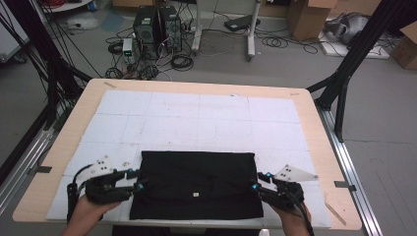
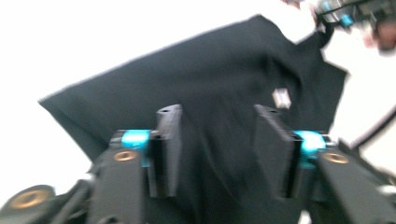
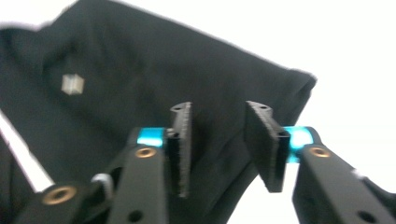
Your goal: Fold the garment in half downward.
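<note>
The folded black cloth garment (image 1: 196,184) lies flat at the counter's (image 1: 305,118) six o'clock edge, long axis running nine to three. The left gripper (image 1: 139,186) and right gripper (image 1: 255,186) flank its short ends, equally near, jaws apart and empty.
</note>
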A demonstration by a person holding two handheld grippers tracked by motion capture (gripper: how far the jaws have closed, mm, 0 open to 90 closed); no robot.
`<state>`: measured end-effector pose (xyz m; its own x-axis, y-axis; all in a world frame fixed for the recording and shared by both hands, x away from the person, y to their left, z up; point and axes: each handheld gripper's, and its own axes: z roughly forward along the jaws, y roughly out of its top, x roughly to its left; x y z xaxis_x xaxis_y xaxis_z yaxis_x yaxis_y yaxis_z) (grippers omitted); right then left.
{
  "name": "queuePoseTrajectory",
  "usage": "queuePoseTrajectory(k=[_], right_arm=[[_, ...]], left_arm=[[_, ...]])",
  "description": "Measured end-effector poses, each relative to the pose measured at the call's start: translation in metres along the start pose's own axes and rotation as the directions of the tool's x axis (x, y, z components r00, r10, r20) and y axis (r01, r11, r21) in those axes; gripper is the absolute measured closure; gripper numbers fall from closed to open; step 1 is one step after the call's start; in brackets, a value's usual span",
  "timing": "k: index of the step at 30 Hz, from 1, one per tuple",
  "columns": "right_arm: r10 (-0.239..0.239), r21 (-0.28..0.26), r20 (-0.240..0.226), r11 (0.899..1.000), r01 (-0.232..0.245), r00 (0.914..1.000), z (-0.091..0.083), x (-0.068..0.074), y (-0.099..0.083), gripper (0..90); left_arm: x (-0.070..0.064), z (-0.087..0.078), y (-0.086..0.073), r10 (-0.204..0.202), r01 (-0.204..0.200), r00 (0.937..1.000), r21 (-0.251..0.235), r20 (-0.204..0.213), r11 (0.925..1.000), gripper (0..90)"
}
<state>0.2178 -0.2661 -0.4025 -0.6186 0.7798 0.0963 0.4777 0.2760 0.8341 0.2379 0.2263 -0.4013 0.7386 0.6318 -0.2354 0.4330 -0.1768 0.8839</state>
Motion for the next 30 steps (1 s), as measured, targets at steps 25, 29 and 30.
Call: queuePoseTrajectory(k=[25, 29, 30], right_arm=[[0.049, 0.131, 0.107, 0.989, -0.063, 0.9931, 0.088, -0.066, 0.027, 42.3], [0.028, 0.163, 0.098, 0.986, -0.044, 0.9948, 0.092, -0.064, 0.023, 50.3], [0.027, 0.177, 0.093, 0.983, -0.043, 0.9953, 0.093, -0.064, 0.021, 52.1]], left_arm=[[0.080, 0.074, 0.007, -0.061, 0.093, 0.9770, 0.153, -0.204, 0.9838, 41.5], [0.078, 0.078, 0.002, -0.054, 0.091, 0.9739, 0.159, -0.220, 0.9831, 45.7], [0.076, 0.078, 0.001, -0.048, 0.087, 0.9709, 0.155, -0.235, 0.9841, 48.4]])
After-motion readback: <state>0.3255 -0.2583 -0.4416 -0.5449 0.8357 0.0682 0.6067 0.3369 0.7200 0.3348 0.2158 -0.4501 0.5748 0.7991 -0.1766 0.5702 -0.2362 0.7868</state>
